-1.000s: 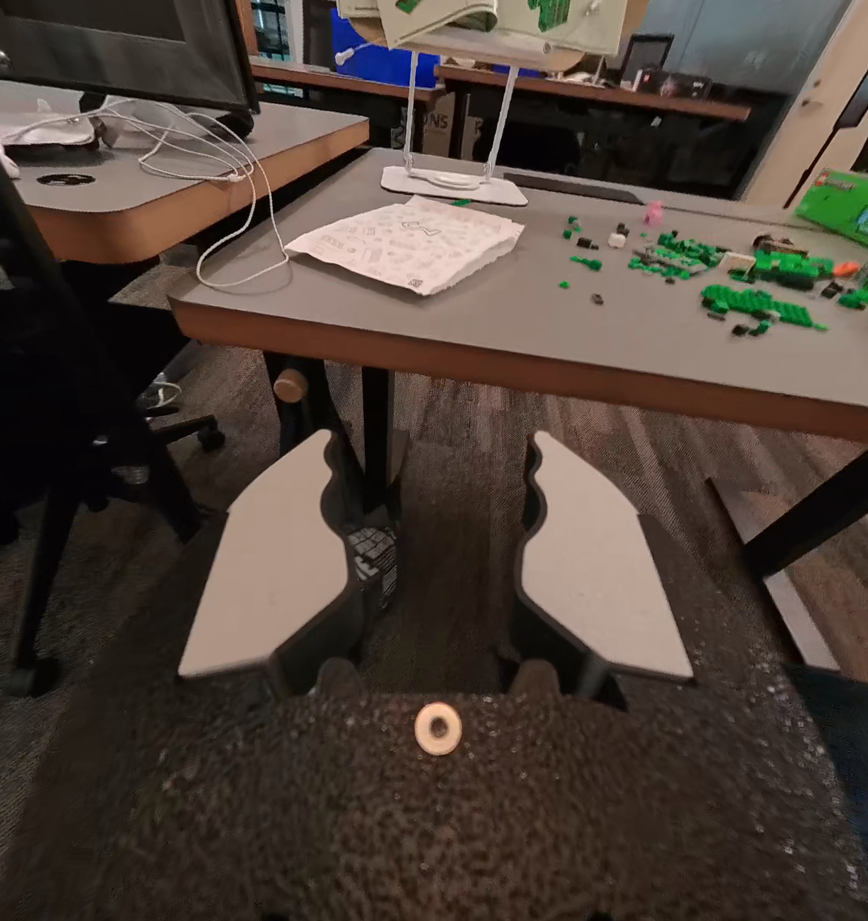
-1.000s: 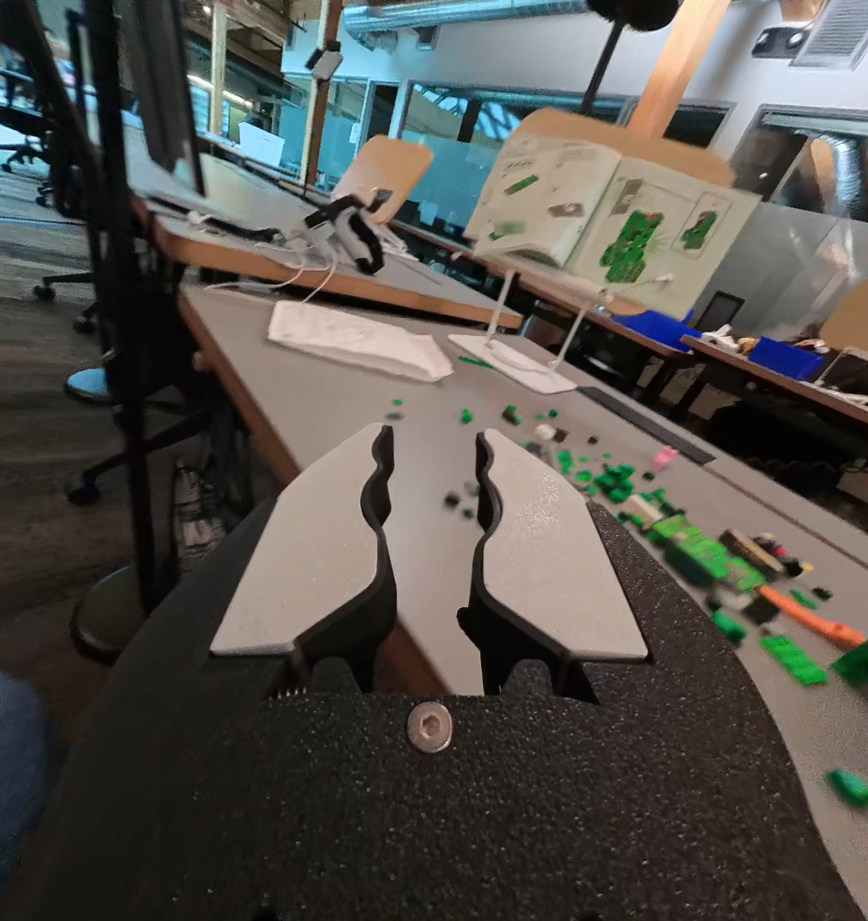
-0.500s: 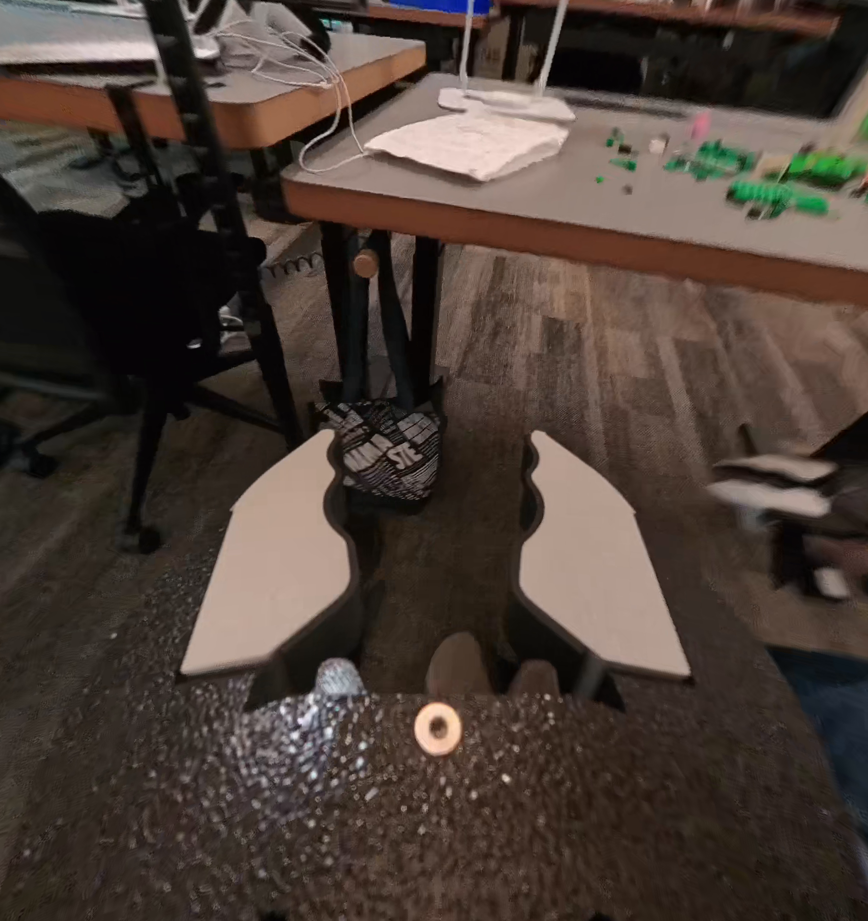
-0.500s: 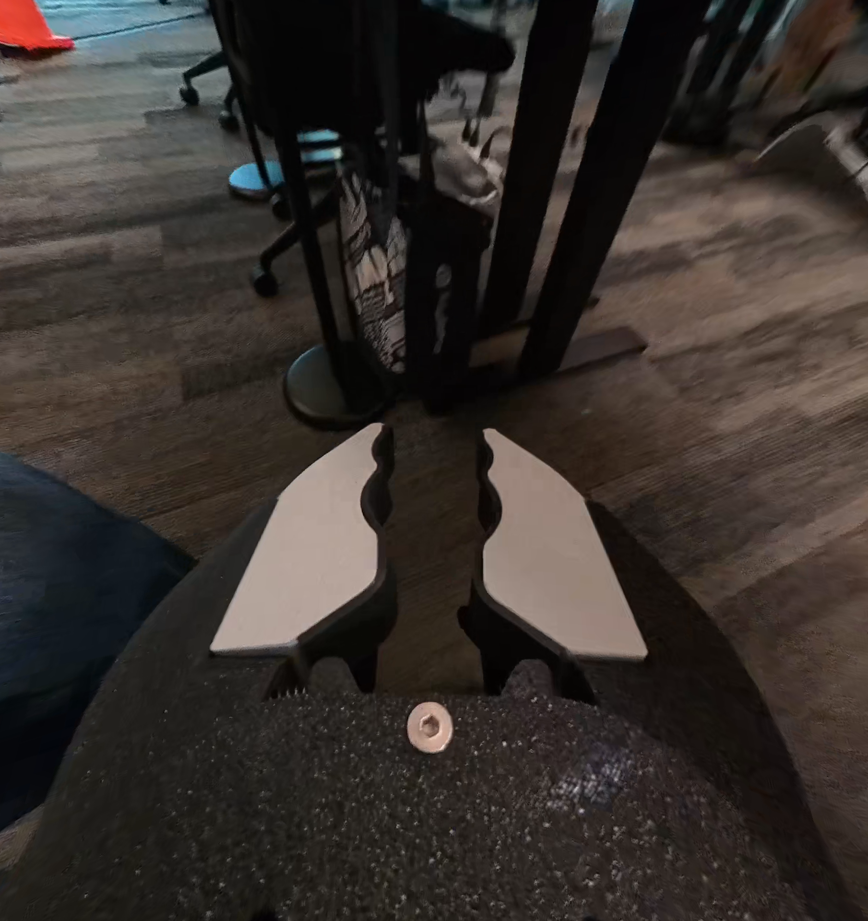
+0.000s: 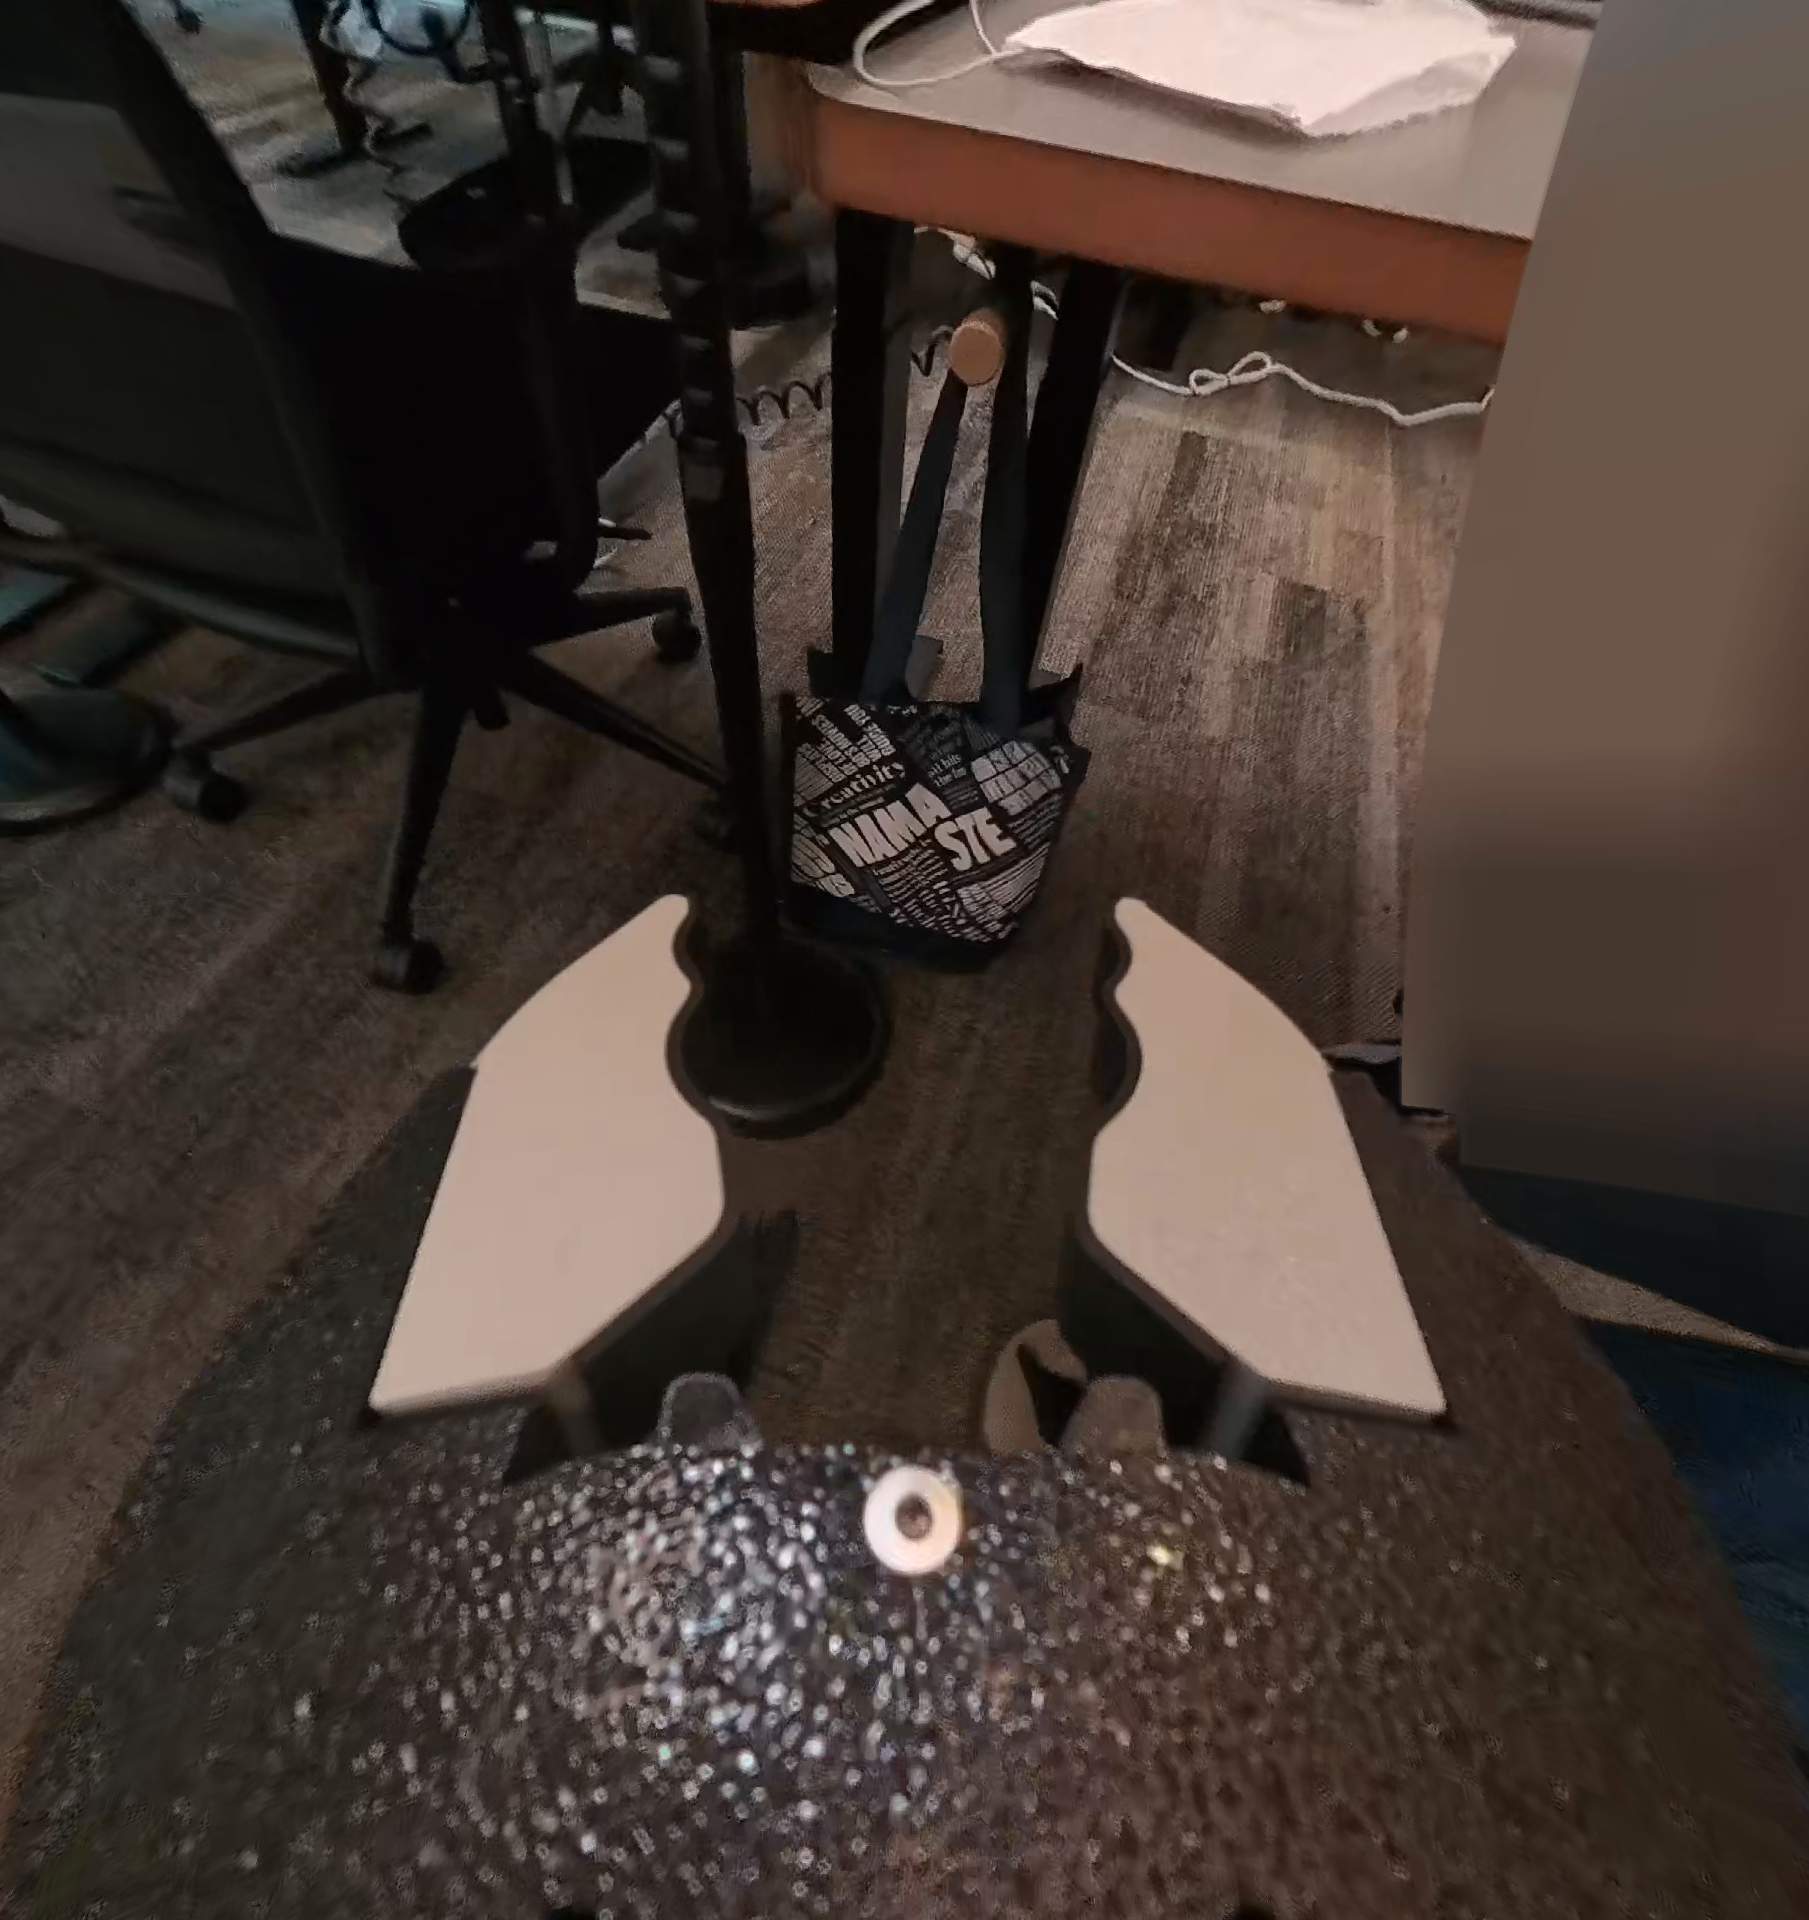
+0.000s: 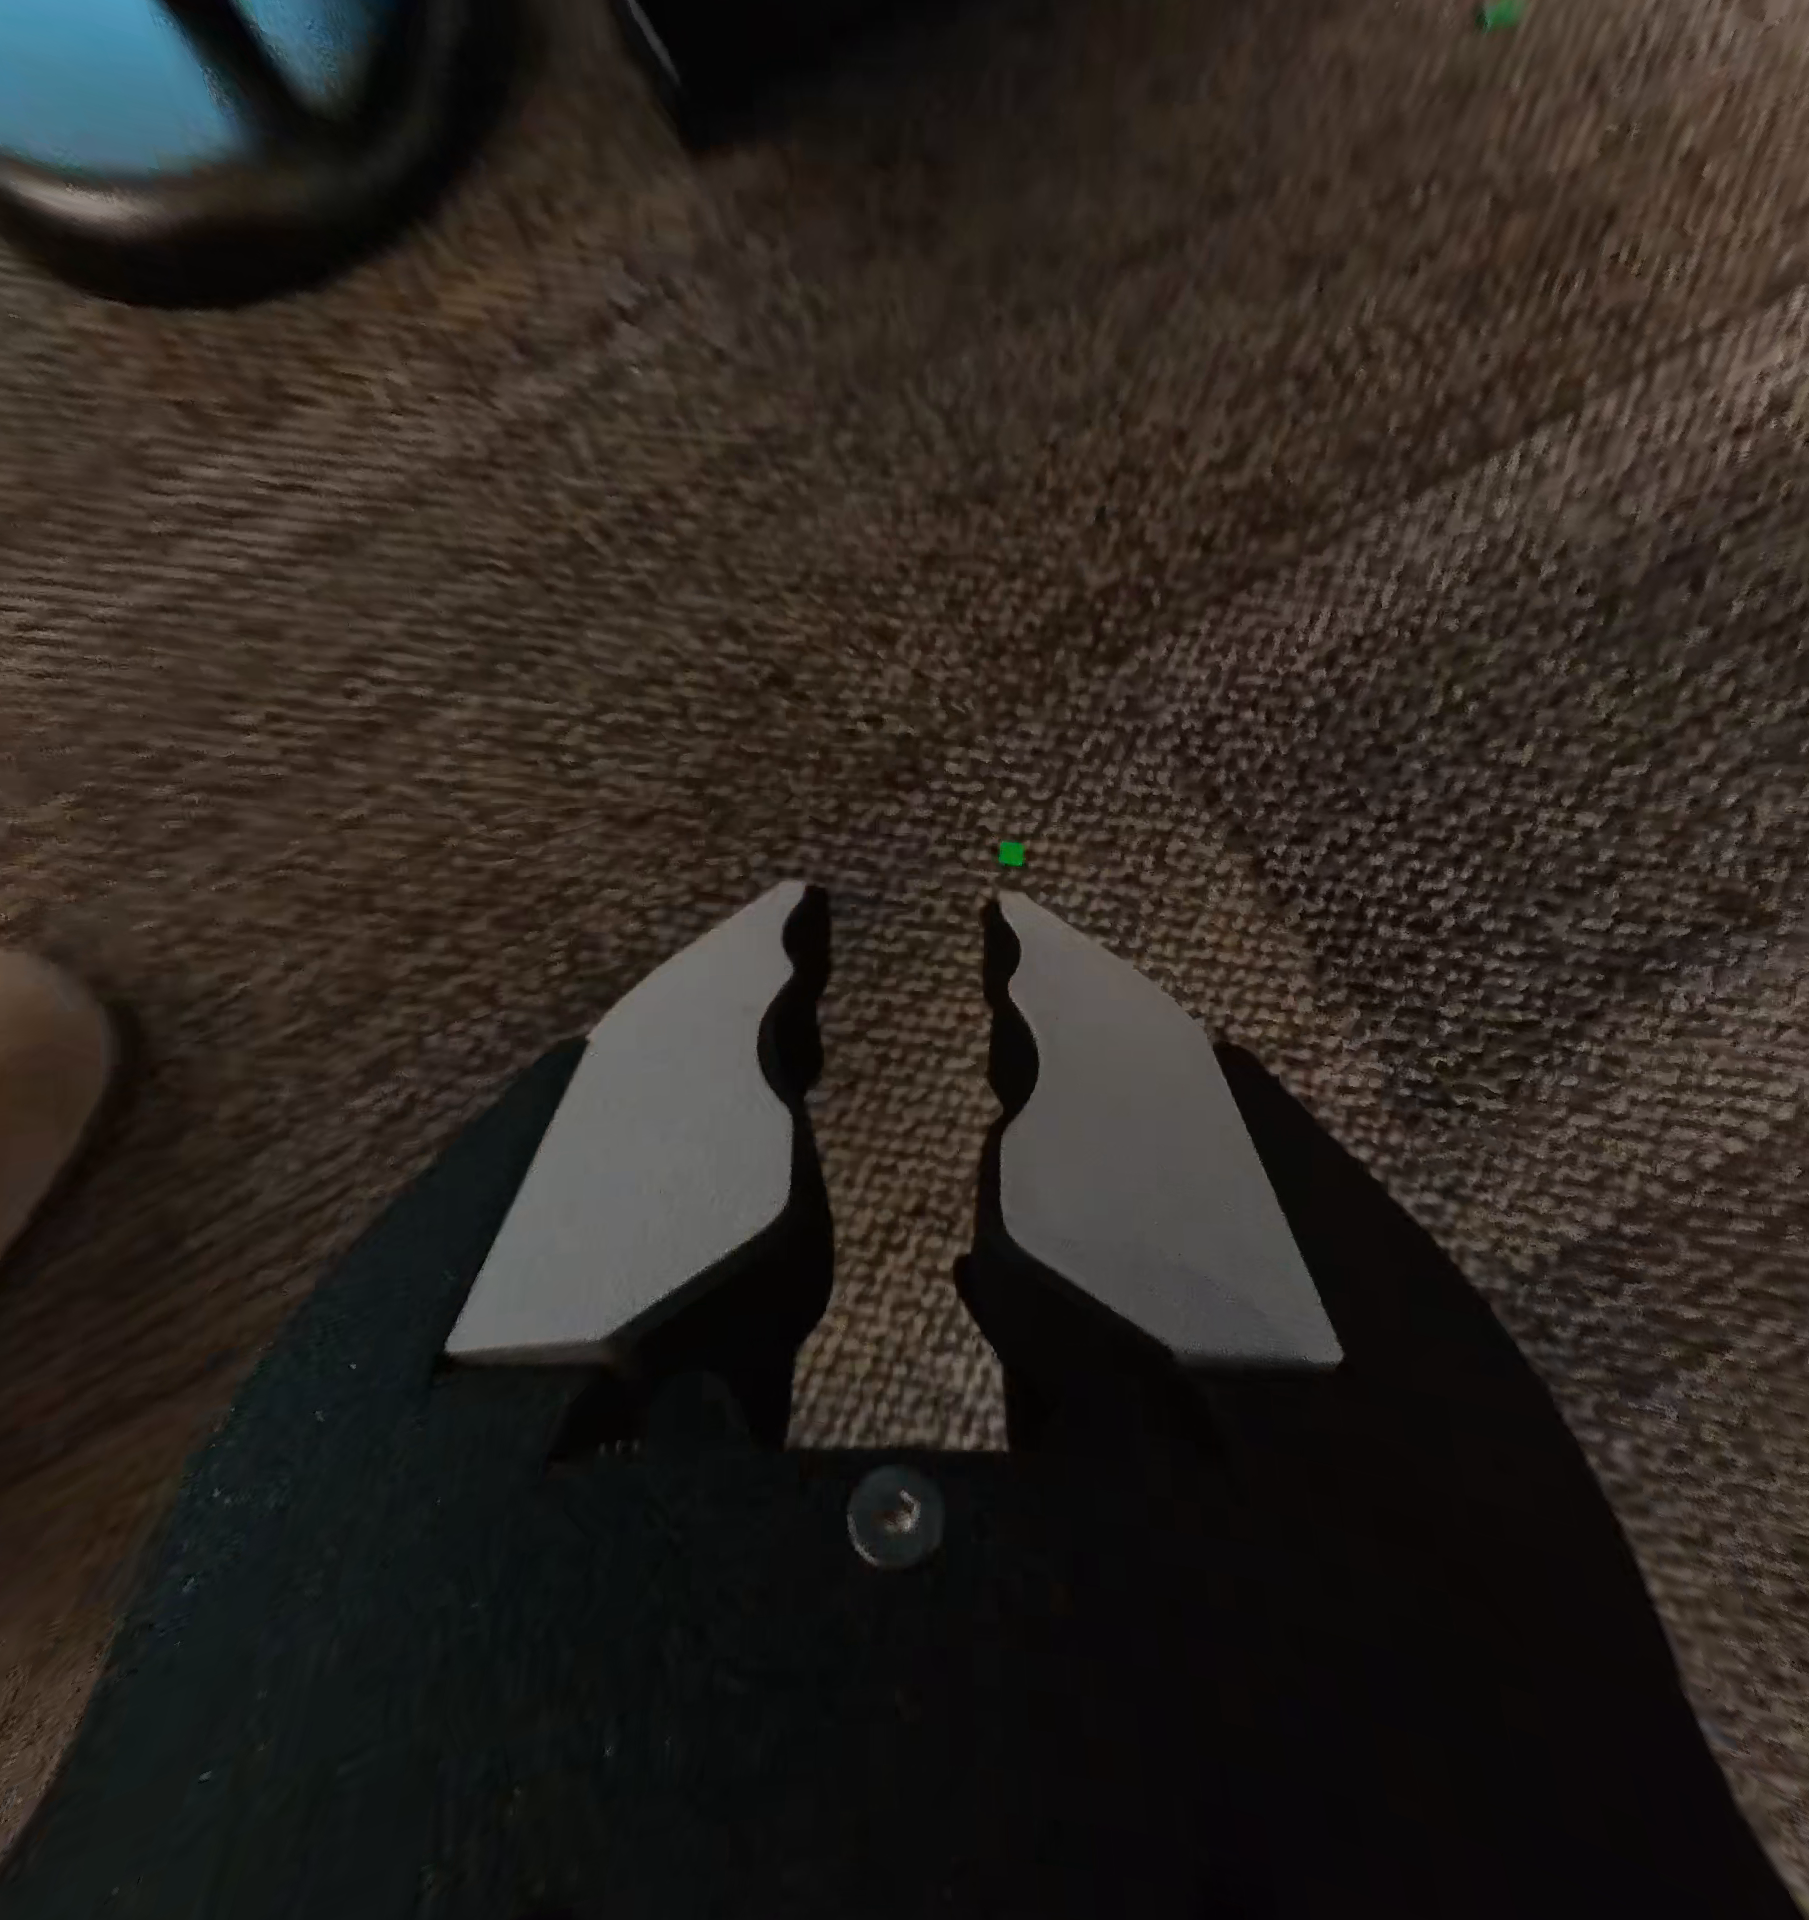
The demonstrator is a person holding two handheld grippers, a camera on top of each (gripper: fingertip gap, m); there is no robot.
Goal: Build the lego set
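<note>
A tiny green lego piece (image 6: 1011,854) lies on the brown carpet (image 6: 1295,520), just beyond the right fingertip of my right gripper (image 6: 900,894). That gripper points down at the floor, open and empty. Another green speck (image 6: 1499,15) lies on the carpet at the top edge. My left gripper (image 5: 900,914) is open and empty, held low over the floor below the table (image 5: 1170,177). The lego parts on the tabletop are out of view.
In the left wrist view a black stand with a round base (image 5: 780,1039), a black-and-white printed bag (image 5: 921,821), table legs (image 5: 864,436) and an office chair (image 5: 256,436) stand ahead. White paper (image 5: 1264,52) lies on the table. A dark ring-shaped base (image 6: 204,135) is at the right wrist view's top left.
Both grippers have dropped from table height toward the floor. The right one now points straight down at the carpet near the green piece. Both stay open.
</note>
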